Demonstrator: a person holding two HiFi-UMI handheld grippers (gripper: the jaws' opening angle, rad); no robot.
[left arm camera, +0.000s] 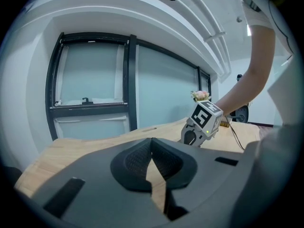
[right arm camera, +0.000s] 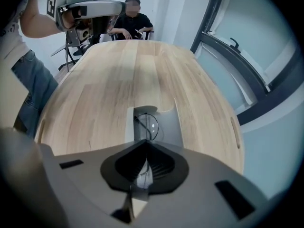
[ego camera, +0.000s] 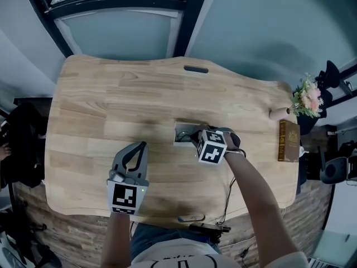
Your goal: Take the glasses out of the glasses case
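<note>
The grey glasses case (ego camera: 182,132) lies open in the middle of the wooden table (ego camera: 111,105). In the right gripper view its grey lining (right arm camera: 170,125) shows, with thin black wire-rimmed glasses (right arm camera: 148,123) lying inside. My right gripper (right arm camera: 144,145) points steeply down into the case, its pads shut on the near part of the thin frame. From the head view that gripper (ego camera: 202,136) covers the case's right end. My left gripper (ego camera: 143,145) hovers low over bare wood left of the case, shut with nothing in it; its pads (left arm camera: 142,158) meet.
A brown book (ego camera: 288,141) and a small vase of flowers (ego camera: 305,98) stand at the table's right edge. A cable (ego camera: 230,190) trails over the near edge. A slot (ego camera: 196,69) is cut near the far edge. A seated person (right arm camera: 131,23) is beyond one table end.
</note>
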